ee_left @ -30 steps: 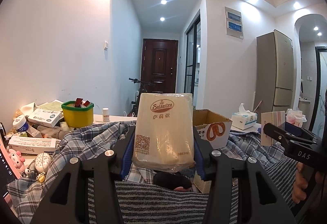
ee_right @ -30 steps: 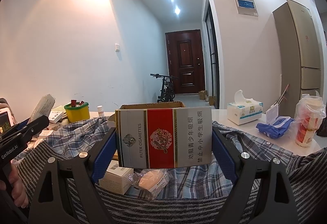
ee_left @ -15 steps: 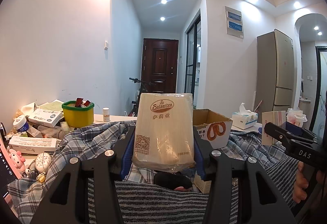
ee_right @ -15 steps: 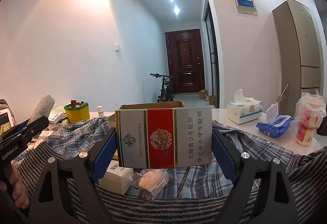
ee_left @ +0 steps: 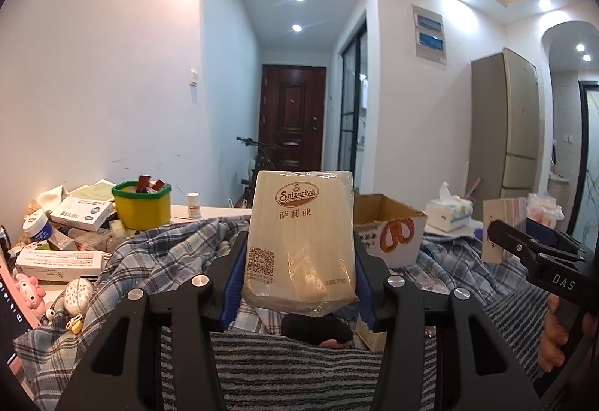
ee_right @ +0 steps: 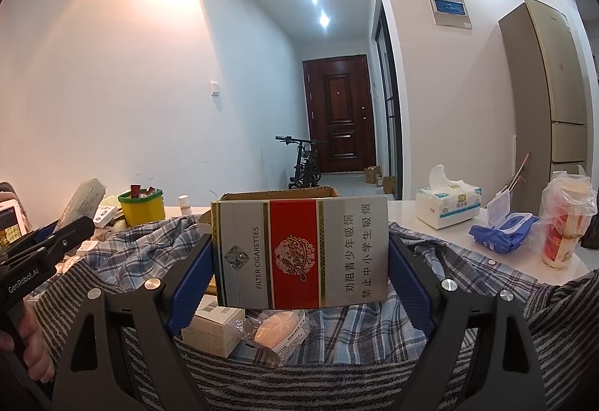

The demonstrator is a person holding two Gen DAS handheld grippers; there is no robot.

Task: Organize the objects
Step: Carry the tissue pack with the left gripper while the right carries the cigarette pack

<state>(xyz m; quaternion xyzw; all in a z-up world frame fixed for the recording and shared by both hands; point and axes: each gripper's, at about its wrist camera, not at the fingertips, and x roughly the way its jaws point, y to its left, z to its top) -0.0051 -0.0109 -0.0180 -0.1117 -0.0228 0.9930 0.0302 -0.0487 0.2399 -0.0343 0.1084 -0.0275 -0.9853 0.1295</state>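
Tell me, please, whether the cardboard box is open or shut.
Open: the cardboard box has its flaps standing up around a bare top.

Left gripper [ee_left: 299, 261] clamped on a Saizeriya napkin pack [ee_left: 299, 238]

The pack stands upright between the blue pads [ee_left: 231, 276]; a cardboard box [ee_left: 389, 227] sits just behind to the right on plaid cloth [ee_left: 168, 253]; a yellow tub [ee_left: 140, 208] stands at left; the right gripper [ee_left: 531, 257] shows at the right edge.
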